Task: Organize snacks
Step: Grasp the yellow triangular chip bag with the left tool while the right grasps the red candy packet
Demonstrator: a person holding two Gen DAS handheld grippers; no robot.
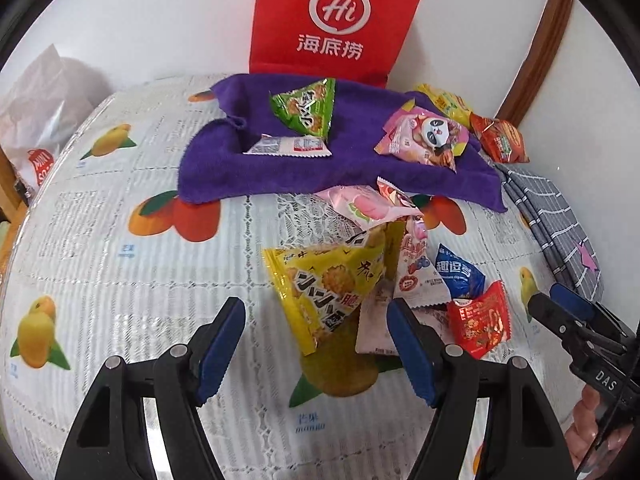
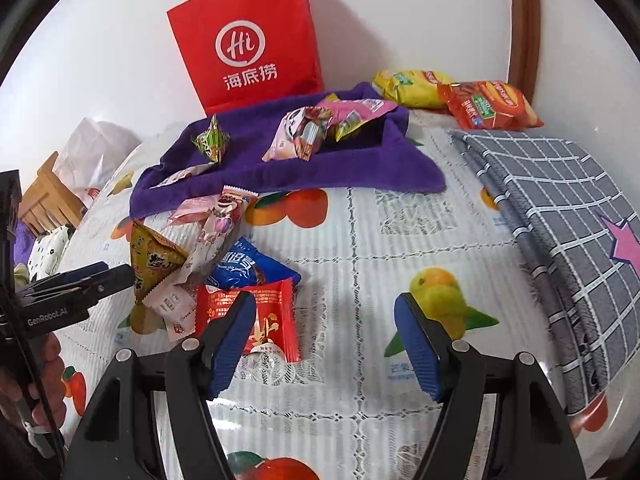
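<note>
Barely started: both claws, left claw (image 1: 316, 344) and right claw (image 2: 326, 340), were released and empty, some snack packets (image 1: 384, 280) loose on tabletop (image 1: 120, 280), others on purple towel (image 1: 280, 176).

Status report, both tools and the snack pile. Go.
Left tool open, empty, over yellow triangle pack. Right tool open, empty, by red packet. Nothing blocking.

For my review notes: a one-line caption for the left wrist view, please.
Open left gripper above a yellow triangular snack packet on the fruit-print tablecloth.
</note>
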